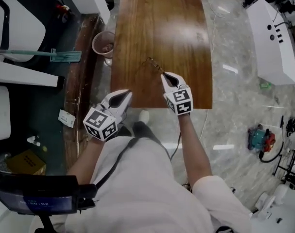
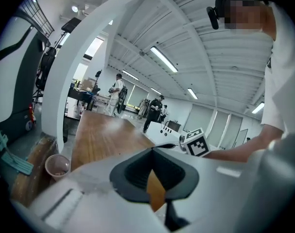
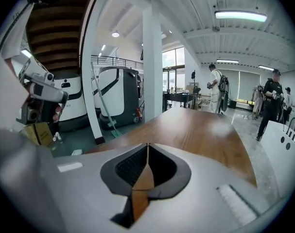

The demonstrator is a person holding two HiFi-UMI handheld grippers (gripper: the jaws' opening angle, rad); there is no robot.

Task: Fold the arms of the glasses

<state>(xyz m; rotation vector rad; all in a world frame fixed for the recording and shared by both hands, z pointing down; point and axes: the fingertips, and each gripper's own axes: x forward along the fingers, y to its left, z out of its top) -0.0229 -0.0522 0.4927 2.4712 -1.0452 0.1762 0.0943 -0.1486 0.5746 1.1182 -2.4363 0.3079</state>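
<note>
A thin-framed pair of glasses point(image 1: 154, 65) lies on the brown wooden table point(image 1: 162, 18), near its front half. My right gripper point(image 1: 164, 75) hovers just short of the glasses, its jaws closed together with nothing between them. My left gripper point(image 1: 125, 95) hangs over the table's near left corner, also shut and empty. In the left gripper view, the left gripper point(image 2: 152, 150) points along the table point(image 2: 103, 135) with the right gripper's marker cube point(image 2: 197, 142) to its right. In the right gripper view, the right gripper point(image 3: 147, 145) looks over the tabletop point(image 3: 196, 127). The gripper bodies hide the glasses in both gripper views.
A paper cup point(image 1: 104, 43) stands on the floor by the table's left edge, also the cup point(image 2: 57, 166) in the left gripper view. A teal broom point(image 1: 64, 56) lies left of it. A white machine point(image 1: 276, 38) stands at the right. People point(image 3: 216, 89) stand beyond the table's far end.
</note>
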